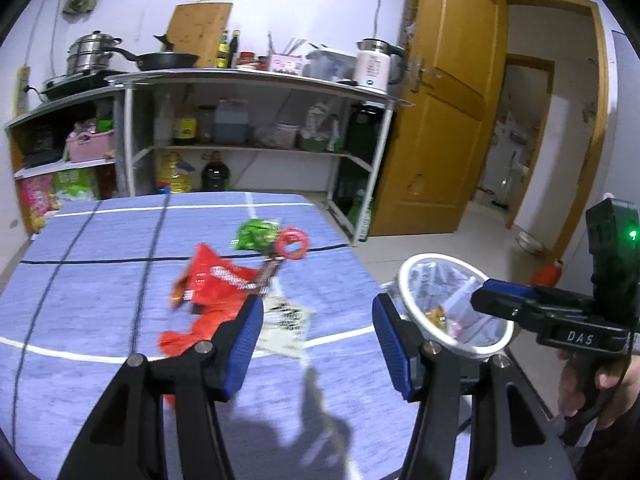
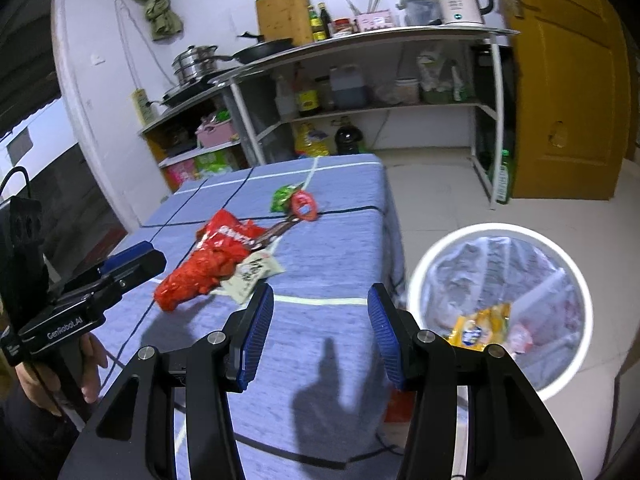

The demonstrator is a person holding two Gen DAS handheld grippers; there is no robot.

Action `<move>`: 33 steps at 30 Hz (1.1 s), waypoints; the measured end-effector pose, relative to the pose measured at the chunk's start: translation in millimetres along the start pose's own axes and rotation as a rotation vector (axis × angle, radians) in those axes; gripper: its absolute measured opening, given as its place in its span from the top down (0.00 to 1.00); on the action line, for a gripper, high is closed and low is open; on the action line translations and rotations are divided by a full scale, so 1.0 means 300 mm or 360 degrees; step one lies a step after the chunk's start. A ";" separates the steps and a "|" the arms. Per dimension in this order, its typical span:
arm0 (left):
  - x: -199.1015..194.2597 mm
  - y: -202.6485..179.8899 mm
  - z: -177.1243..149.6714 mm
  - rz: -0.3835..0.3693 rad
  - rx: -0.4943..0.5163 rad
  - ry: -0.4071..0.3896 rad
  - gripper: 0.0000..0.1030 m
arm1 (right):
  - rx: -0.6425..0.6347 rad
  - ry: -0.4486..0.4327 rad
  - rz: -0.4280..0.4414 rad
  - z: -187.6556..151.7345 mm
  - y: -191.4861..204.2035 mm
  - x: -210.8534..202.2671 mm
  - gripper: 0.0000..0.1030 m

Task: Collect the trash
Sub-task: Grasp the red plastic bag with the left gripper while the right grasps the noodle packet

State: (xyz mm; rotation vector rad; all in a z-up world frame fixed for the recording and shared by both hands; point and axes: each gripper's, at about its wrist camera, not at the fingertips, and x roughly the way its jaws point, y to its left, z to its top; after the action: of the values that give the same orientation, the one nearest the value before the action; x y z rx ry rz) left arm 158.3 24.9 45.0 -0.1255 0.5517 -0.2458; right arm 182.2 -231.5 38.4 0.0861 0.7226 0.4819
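Note:
On the blue-clothed table (image 1: pixel 100 320) lie a crumpled red wrapper (image 1: pixel 208 292), a cream printed packet (image 1: pixel 286 320), a dark brown wrapper (image 1: pixel 269 274), a green wrapper (image 1: pixel 256 234) and a red ring-shaped piece (image 1: pixel 294 242). My left gripper (image 1: pixel 318 344) hovers open and empty just short of the red wrapper and cream packet. My right gripper (image 2: pixel 320 336) is open and empty over the table's near right corner, beside the white-rimmed bin (image 2: pixel 440 248). A yellow packet (image 2: pixel 476 330) lies in the bin. The red wrapper (image 2: pixel 216 256) sits ahead-left of the right gripper.
The bin (image 1: pixel 412 280) stands on the floor right of the table. Metal shelves (image 1: pixel 256 80) with pans, bottles and a kettle (image 1: pixel 374 66) line the back wall. A yellow door (image 1: pixel 448 120) stands open at right. A hand (image 1: pixel 580 384) holds the right gripper.

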 end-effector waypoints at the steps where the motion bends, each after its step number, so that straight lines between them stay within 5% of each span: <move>1: -0.001 0.018 -0.005 0.0011 -0.0002 0.0004 0.43 | 0.0001 0.0019 0.0011 0.002 0.014 0.016 0.51; 11: 0.056 0.178 -0.042 0.0113 -0.0028 0.0092 0.43 | 0.0025 0.0144 0.0091 0.014 0.127 0.142 0.51; 24: 0.240 0.237 -0.086 0.0070 0.0006 0.0362 0.41 | 0.0018 0.0286 0.0104 0.022 0.177 0.295 0.51; 33: 0.207 0.208 -0.098 0.0118 0.0075 0.0344 0.57 | 0.0145 0.0441 0.0116 0.036 0.176 0.431 0.51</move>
State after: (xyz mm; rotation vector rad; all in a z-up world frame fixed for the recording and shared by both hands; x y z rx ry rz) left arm 206.0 67.1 -22.4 -0.0329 0.7634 -0.2011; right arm 252.0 -125.3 -20.3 0.1326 1.0161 0.5364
